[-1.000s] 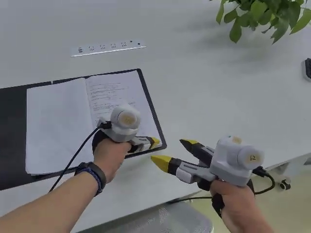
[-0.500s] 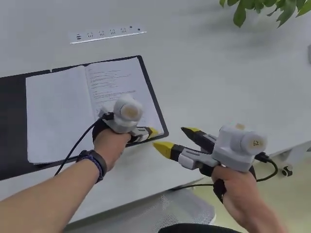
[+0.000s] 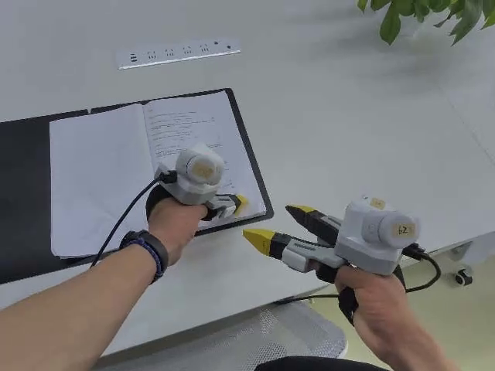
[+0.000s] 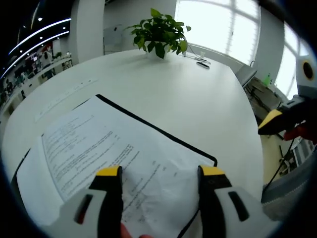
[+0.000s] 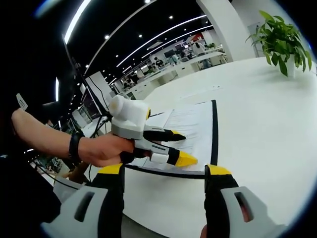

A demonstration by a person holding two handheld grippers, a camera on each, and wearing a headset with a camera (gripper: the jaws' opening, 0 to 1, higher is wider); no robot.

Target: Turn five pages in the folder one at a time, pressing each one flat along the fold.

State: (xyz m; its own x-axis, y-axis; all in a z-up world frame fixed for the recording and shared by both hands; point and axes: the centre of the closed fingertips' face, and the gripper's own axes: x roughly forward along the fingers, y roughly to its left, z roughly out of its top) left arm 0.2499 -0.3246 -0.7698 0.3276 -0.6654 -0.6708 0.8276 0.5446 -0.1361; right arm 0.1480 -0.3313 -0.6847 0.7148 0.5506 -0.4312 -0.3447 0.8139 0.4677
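The folder (image 3: 23,147) holds white pages (image 3: 100,170). The left gripper (image 3: 240,202) stays over its 5 o'clock corner, fingers wide; the right gripper (image 3: 278,222) is wide too.

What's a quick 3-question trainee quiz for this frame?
1. True or false: the right gripper is shut on the folder.
2. What lies on the table beyond the folder's far edge? A) power strip B) mug C) keyboard
3. Over which page is the left gripper, and how do its jaws stand?
Key: 1 false, it is open and off the folder. 2 A. 3 the right, printed page; jaws open.
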